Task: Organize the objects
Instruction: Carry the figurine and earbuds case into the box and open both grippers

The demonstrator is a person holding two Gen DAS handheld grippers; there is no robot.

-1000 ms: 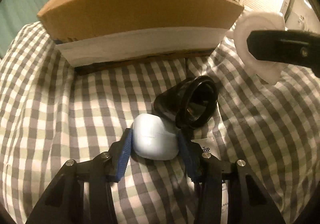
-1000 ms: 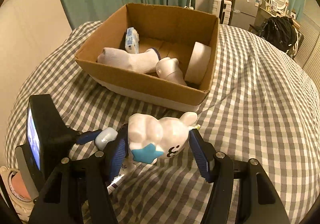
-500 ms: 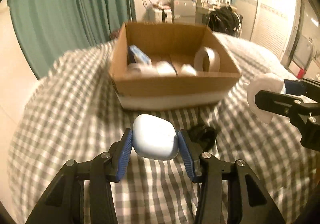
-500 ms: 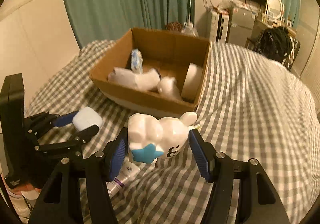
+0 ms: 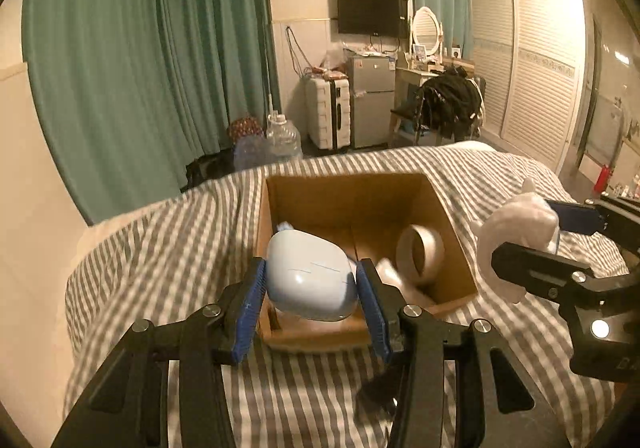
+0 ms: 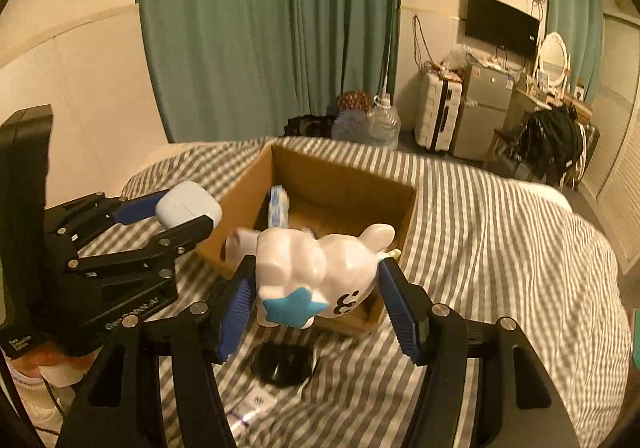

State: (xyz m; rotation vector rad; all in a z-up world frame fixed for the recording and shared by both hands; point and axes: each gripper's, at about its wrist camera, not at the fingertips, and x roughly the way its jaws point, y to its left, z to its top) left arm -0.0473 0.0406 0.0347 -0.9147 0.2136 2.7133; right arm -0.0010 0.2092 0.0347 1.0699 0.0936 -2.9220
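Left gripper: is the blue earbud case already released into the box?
No: the left gripper is shut on the earbud case, held above the cardboard box.

Both loads have risen; earbud case (image 5: 310,279) and rabbit figure (image 6: 320,275) now front the box (image 5: 456,244).

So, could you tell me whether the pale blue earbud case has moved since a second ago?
Yes. The earbud case, clamped in the left gripper, has risen off the checked bedspread and now hangs over the cardboard box's near rim.
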